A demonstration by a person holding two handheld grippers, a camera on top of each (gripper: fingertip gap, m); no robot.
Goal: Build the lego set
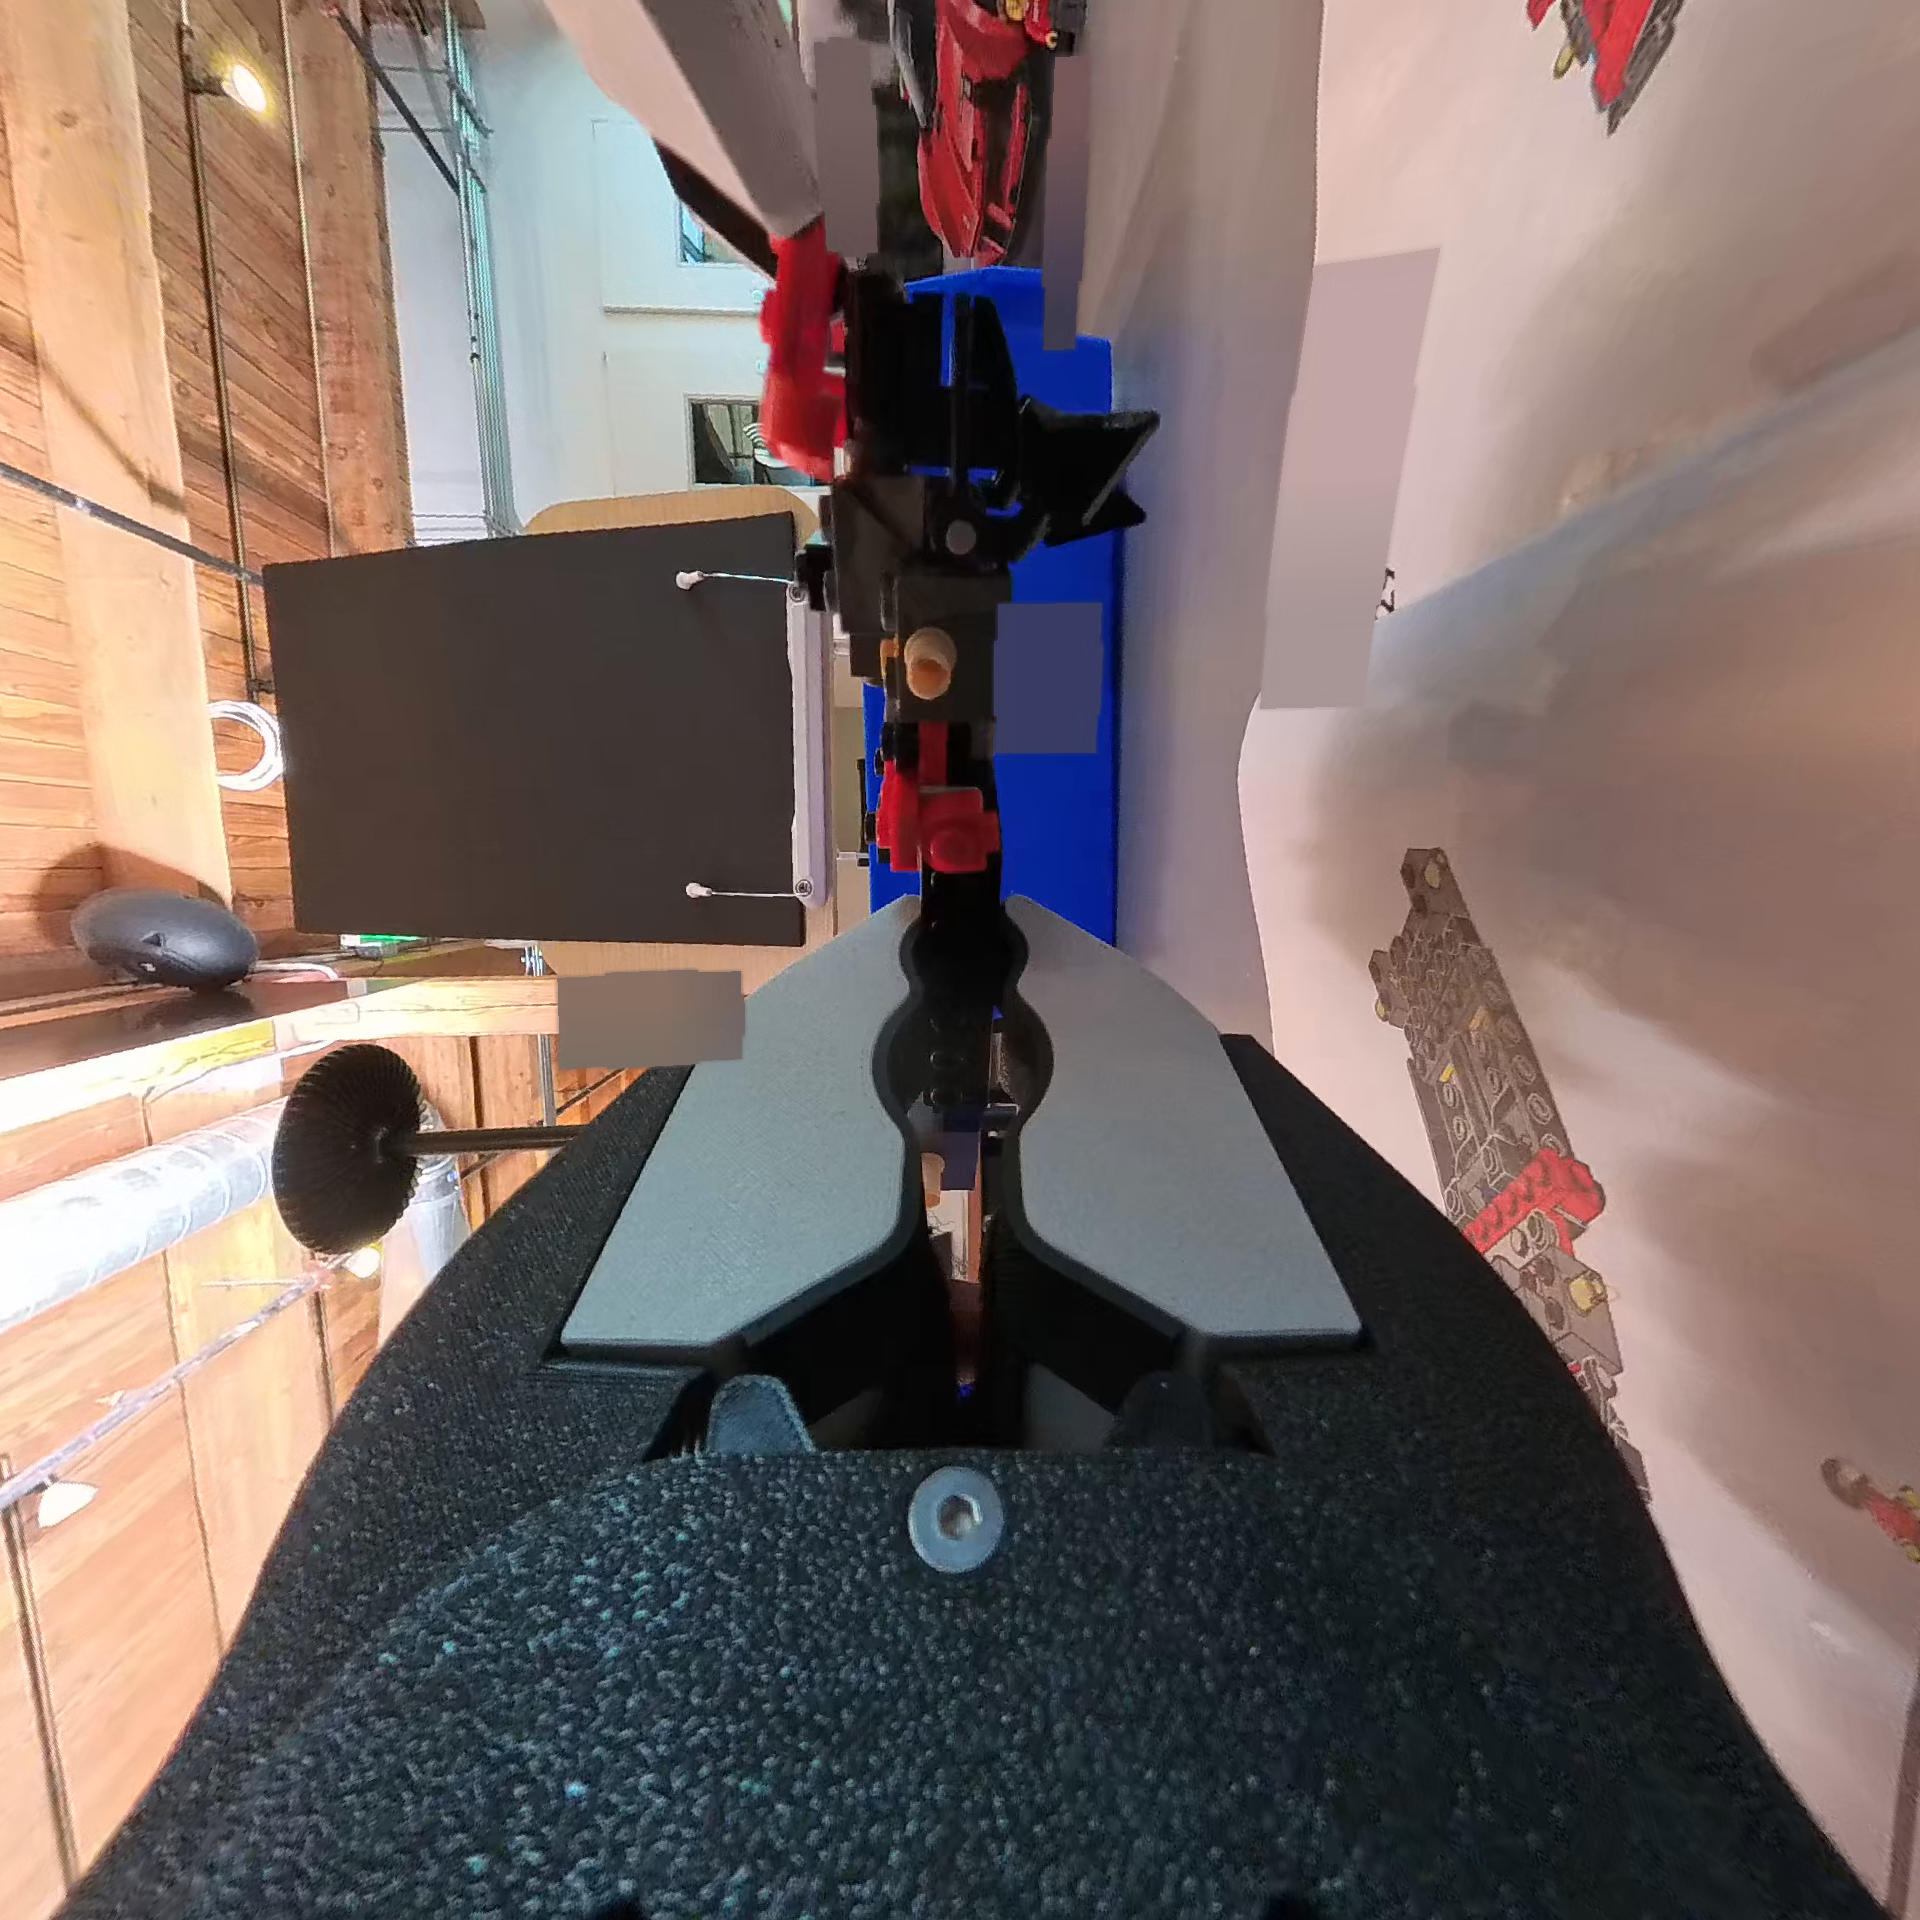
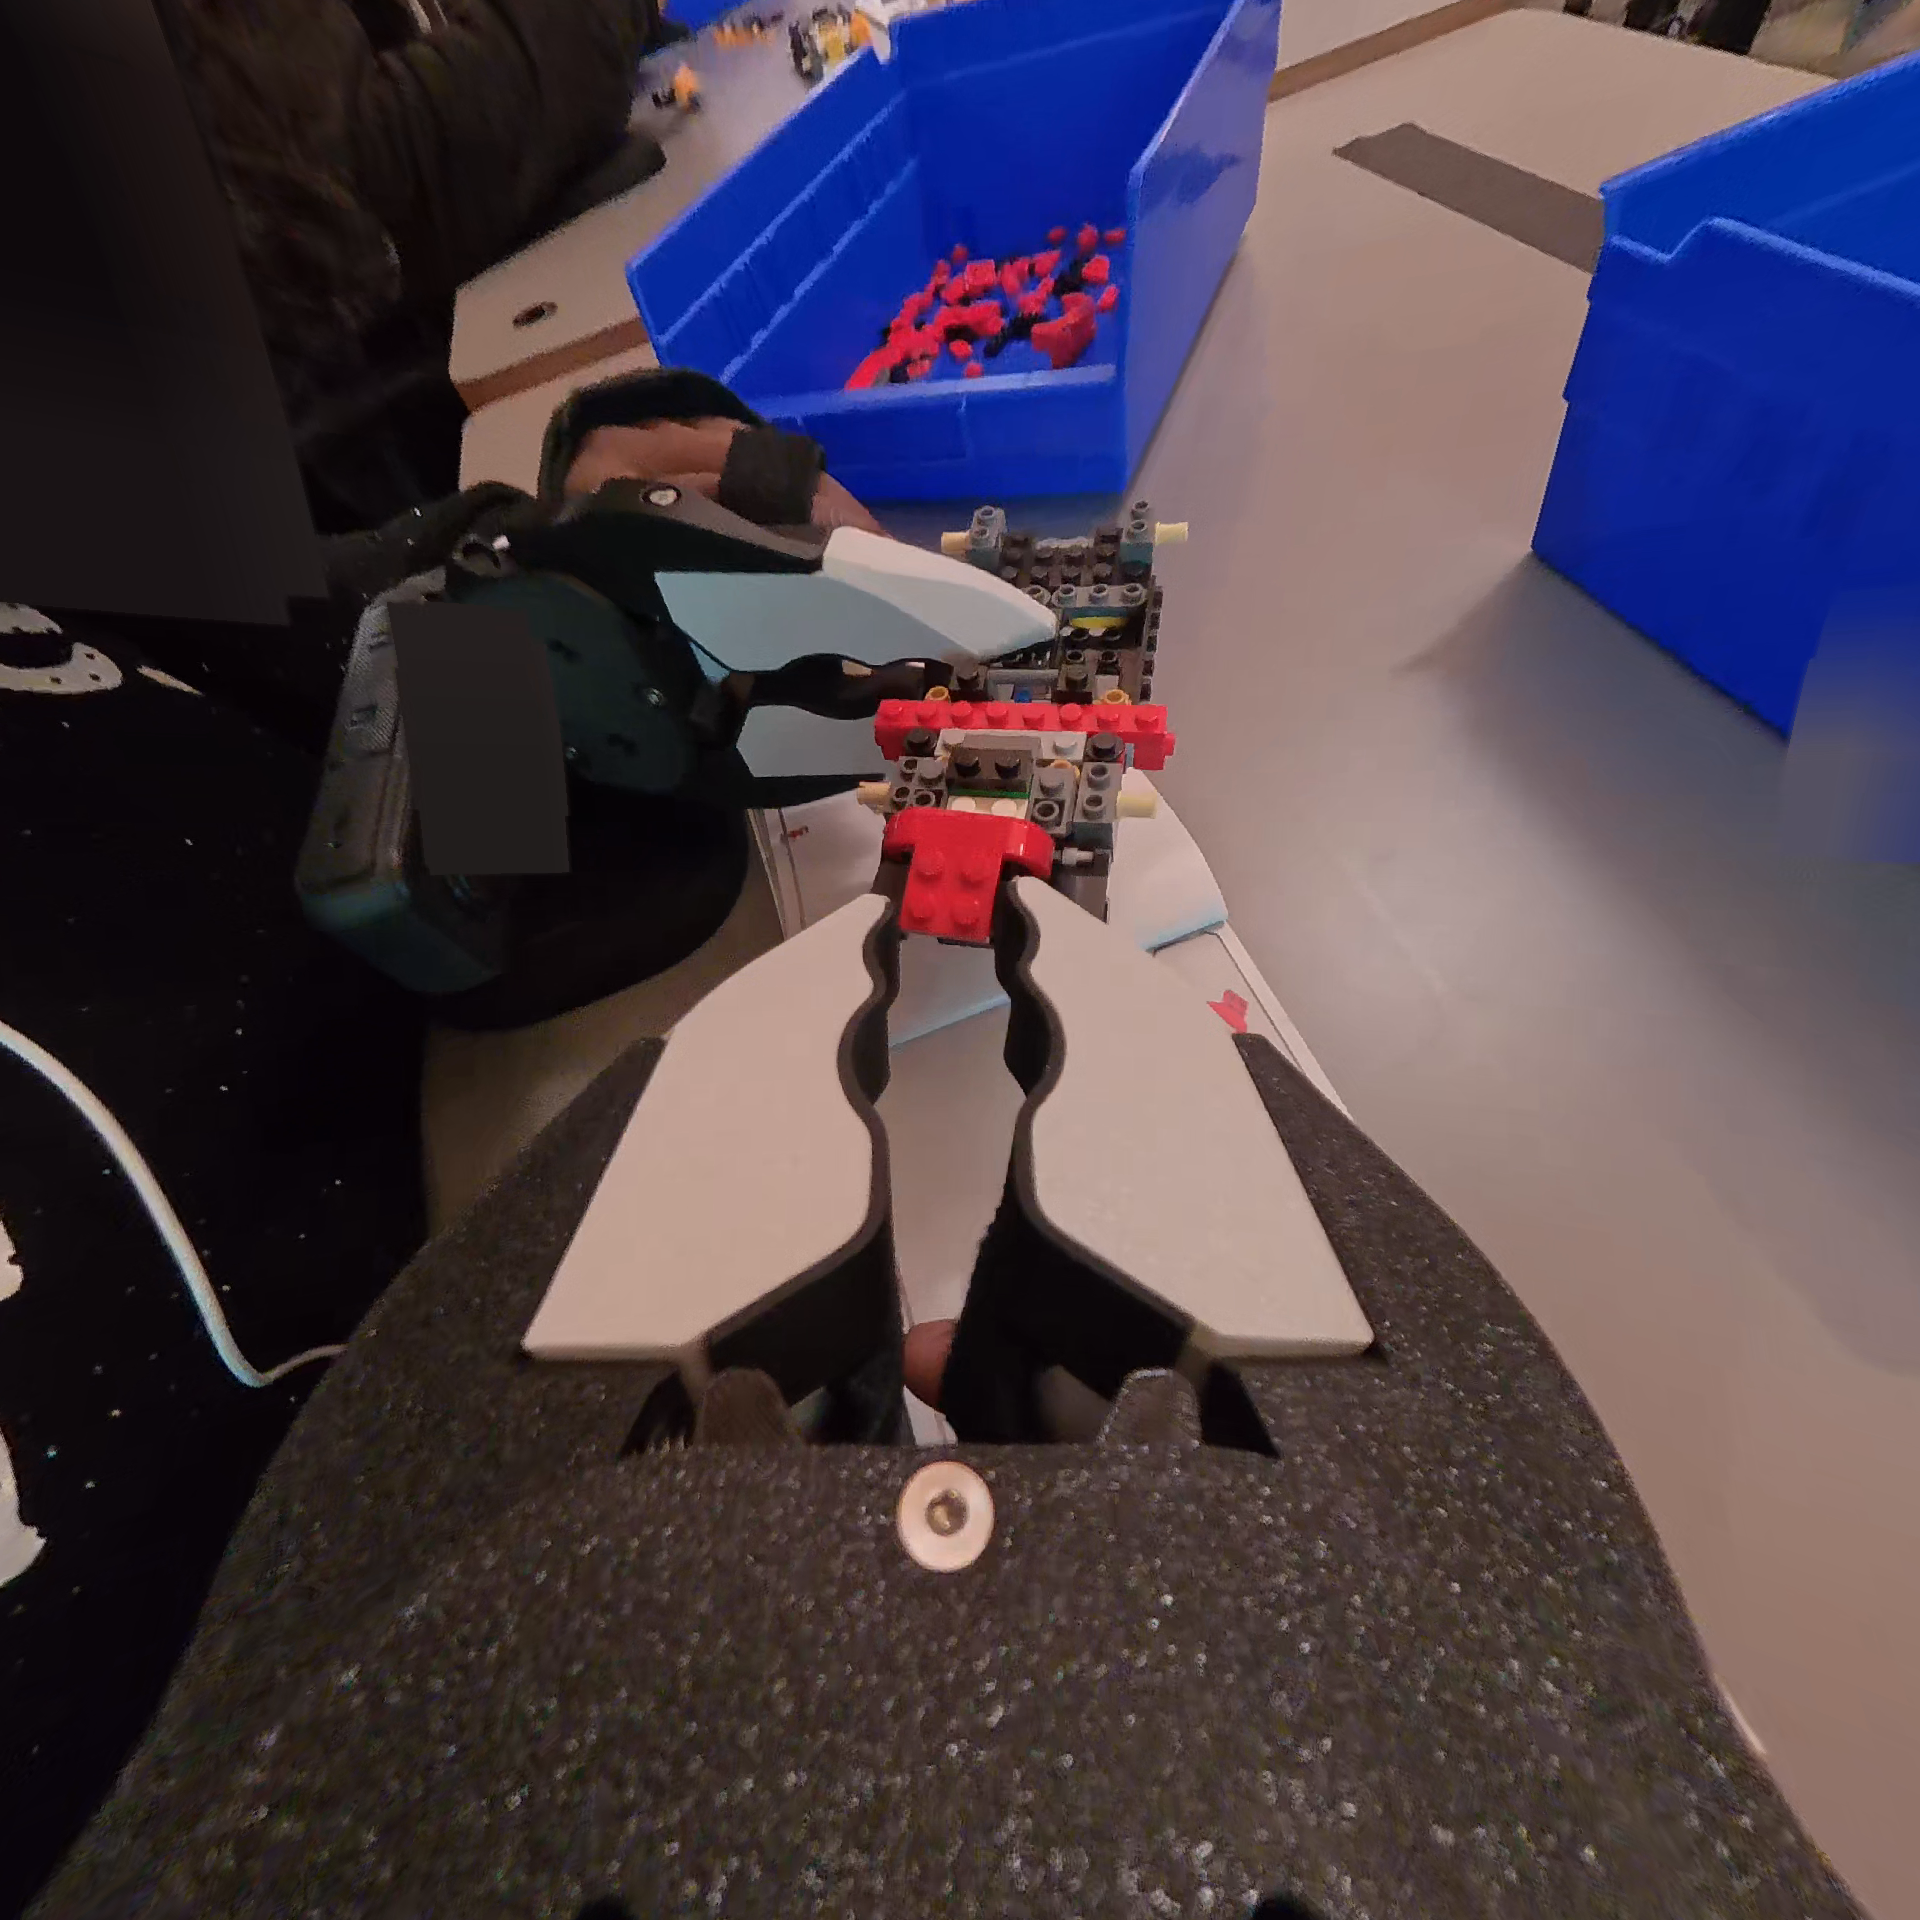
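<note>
Red plate [image 2: 948, 871], T-shaped and studded, sits pinched between the tips of the right fingers [image 2: 948, 914] at the centre of the right wrist view, its wide end lying against the near end of the lego model [image 2: 1049, 665]. The left fingers [image 2: 914, 665], reaching in from the middle left of that frame, are clenched on the model's side and hold it above the worktop [image 2: 1403, 727]; in the left wrist view the model [image 1: 940, 665] runs straight up from between those fingers [image 1: 961, 997].

To do this step well, I judge the plate's studs must line up squarely with the model before pressing, with the left grip bracing against the push so nothing twists or pops off. Small tan pegs [image 2: 1138, 805] stick out at the model's sides and could catch a finger.

Farther out, a blue bin [image 2: 1195, 177] with loose red and black pieces [image 2: 997, 301] stands at the upper centre, a second blue bin [image 2: 1745, 416] at the right edge. Printed instruction sheets [image 1: 1558, 1143] fill the right of the left wrist view.
</note>
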